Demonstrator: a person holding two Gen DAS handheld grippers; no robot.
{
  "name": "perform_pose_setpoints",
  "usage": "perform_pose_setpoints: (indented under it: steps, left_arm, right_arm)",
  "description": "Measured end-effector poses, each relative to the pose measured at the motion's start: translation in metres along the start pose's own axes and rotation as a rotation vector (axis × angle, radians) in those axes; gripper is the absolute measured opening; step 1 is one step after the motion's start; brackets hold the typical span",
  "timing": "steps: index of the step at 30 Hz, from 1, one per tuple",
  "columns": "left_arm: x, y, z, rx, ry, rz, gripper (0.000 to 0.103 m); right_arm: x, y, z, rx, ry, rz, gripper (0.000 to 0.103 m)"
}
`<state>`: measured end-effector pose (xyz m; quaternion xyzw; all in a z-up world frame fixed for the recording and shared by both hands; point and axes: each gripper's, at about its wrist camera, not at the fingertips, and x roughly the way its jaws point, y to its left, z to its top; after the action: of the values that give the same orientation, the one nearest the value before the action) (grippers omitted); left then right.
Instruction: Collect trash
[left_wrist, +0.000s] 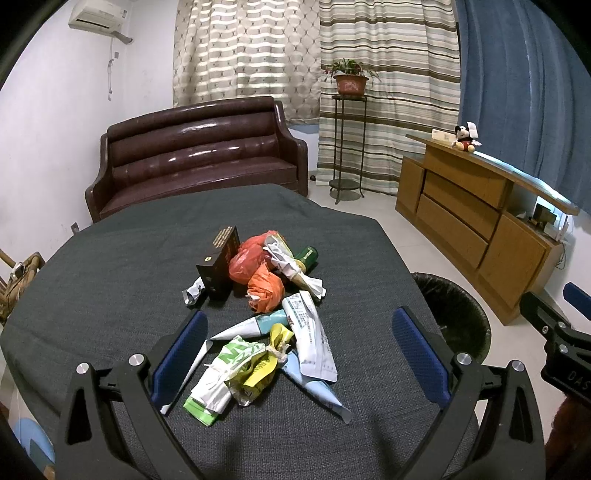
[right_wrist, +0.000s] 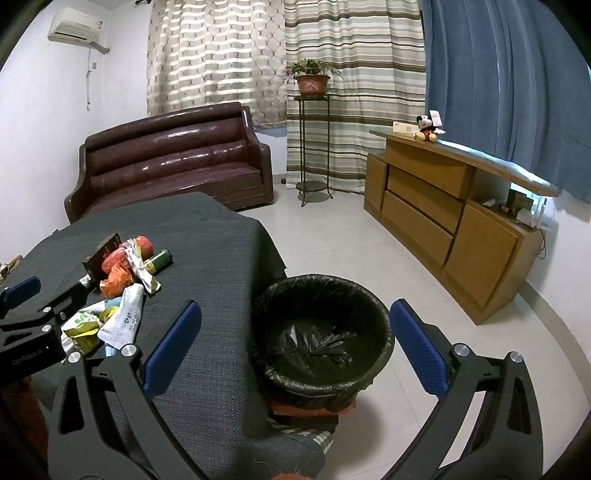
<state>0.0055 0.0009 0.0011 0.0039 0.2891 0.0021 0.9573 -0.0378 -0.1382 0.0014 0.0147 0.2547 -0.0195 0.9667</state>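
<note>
A heap of trash lies on the dark grey table (left_wrist: 110, 266): a green-white wrapper (left_wrist: 229, 365), a yellow wrapper (left_wrist: 271, 354), a white printed pouch (left_wrist: 314, 339), orange plastic bags (left_wrist: 264, 288), a dark box (left_wrist: 218, 262) and a green can (left_wrist: 306, 256). My left gripper (left_wrist: 299, 328) is open and empty, its pads on either side of the nearest wrappers, above the table. My right gripper (right_wrist: 295, 321) is open and empty over the black-lined bin (right_wrist: 321, 332), which holds only its liner. The heap (right_wrist: 122, 295) and the left gripper show at the left of the right wrist view.
The bin (left_wrist: 454, 314) stands on the floor against the table's right edge. A brown sofa (left_wrist: 199, 155) is behind the table, a plant stand (left_wrist: 349, 144) beside it, a wooden cabinet (left_wrist: 476, 218) at right. Tiled floor (right_wrist: 351, 236) lies between.
</note>
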Motion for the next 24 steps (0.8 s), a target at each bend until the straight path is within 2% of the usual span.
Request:
perform_pose_setpoints:
  steps: [24]
  left_arm:
    - [-0.0016, -0.0005, -0.0035, 0.0, 0.004, 0.0, 0.098]
  right_arm:
    - [0.0008, -0.0012, 0.0, 0.005, 0.002, 0.003, 0.1]
